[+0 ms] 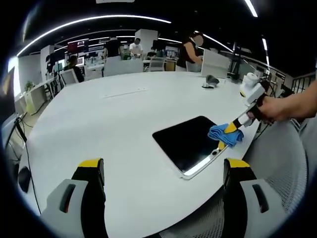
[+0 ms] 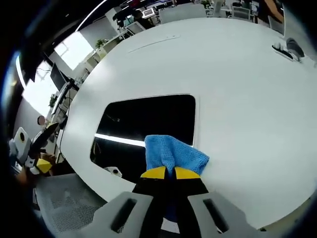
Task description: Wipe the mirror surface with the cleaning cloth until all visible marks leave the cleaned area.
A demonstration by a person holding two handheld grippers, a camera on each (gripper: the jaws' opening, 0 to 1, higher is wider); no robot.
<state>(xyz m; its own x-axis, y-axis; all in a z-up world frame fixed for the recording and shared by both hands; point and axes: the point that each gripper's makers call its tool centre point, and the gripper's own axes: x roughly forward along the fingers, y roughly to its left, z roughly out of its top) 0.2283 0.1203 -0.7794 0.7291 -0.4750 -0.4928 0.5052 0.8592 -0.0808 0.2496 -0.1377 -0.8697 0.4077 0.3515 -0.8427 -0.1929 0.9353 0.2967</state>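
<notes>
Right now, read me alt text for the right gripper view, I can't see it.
The right gripper, jaws shut on a blue cleaning cloth, presses it onto a dark rectangular mirror lying flat on a large white table. The left gripper shows at the left edge, off the table.

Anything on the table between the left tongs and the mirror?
Nothing: in the left gripper view, bare white table runs from the left tongs to the mirror.

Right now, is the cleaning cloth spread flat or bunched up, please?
Bunched: the blue cloth sits folded and clamped in the right tool, resting on the mirror's edge.
</notes>
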